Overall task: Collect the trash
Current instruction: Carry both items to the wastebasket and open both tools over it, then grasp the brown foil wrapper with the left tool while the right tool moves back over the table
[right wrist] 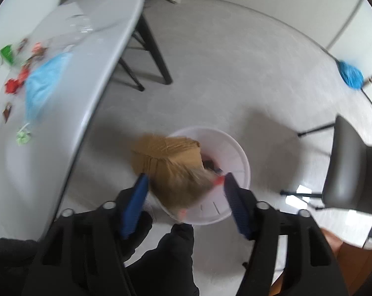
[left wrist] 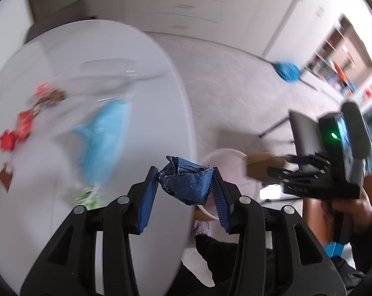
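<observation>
Trash shows in both views: a crumpled dark blue wrapper (left wrist: 187, 182) is pinched between the left gripper (left wrist: 186, 185) pads near the white table (left wrist: 149, 98) edge. The right gripper (right wrist: 184, 190) stands wide, a blurred brown cardboard piece (right wrist: 171, 160) loose between its jaws above the white bin (right wrist: 235, 153) on the floor.

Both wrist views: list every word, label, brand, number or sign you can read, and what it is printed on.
No text can be read in either view.
Red wrappers on the white table: any print is blurred by motion.
Crumpled dark blue wrapper held in the left gripper: only pale speckles, no lettering.
Brown cardboard box over the white bin: blurred, no label legible.
Green packet: too small and blurred.
</observation>
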Available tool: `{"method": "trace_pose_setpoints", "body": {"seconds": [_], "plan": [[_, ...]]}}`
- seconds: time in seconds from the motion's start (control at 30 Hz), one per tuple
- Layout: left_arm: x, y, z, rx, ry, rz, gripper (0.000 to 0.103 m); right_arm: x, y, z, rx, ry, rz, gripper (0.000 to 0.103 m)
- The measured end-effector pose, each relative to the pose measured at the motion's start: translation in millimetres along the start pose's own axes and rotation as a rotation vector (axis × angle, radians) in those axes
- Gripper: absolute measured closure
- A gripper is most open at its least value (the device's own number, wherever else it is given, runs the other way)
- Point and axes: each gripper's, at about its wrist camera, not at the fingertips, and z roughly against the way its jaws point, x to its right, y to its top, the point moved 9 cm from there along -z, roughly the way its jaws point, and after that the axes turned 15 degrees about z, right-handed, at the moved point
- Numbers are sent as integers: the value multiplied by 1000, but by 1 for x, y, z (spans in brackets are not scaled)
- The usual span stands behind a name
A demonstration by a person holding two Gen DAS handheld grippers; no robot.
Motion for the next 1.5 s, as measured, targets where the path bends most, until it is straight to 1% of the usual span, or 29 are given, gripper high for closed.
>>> {"method": "trace_pose_setpoints", "body": {"seconds": [0.07,0.17,0.3,0.37,0.4,0.43,0.47,0.5,0.53,0.63,0.8,0.97,1.07,1.13,1.33,1.43,1.5], "plan": [[26,-5,-11,-37,-28,-59,60,16,-6,1,4,-9,-53,18],[54,-13,-27,-87,-56,-119,60,38,-7,9,31,-33,-108,14],[89,-22,-44,-143,-90,-189,59,67,-11,20,50,-66,-140,12],[103,-25,-50,-167,-107,-209,54,74,-11,23,57,-73,-157,12],[110,-28,-53,-181,-113,-221,41,78,-12,23,60,-74,-163,11],[114,-29,-54,-185,-106,-230,24,81,-13,24,63,-74,-168,11],[117,-29,-56,-173,-79,-238,20,84,-14,25,66,-74,-173,11],[120,-29,-55,-167,-77,-243,16,87,-14,25,67,-73,-174,11],[124,-30,-54,-165,-87,-251,13,88,-15,26,69,-73,-176,11],[129,-31,-49,-153,-89,-258,9,90,-16,26,69,-69,-177,11],[130,-29,-48,-146,-80,-247,8,86,-15,25,68,-66,-170,11],[117,-23,-43,-123,-63,-214,8,78,-8,27,76,-60,-156,11],[98,-14,-36,-80,-15,-173,8,68,-1,30,91,-53,-139,11],[87,-10,-29,-56,1,-140,8,60,6,32,102,-45,-125,11],[23,6,-2,28,56,21,8,15,34,37,132,0,-53,11],[-26,11,14,69,100,132,8,-19,56,40,151,26,16,11],[-54,13,23,92,127,187,8,-39,67,42,164,46,47,11]]}}
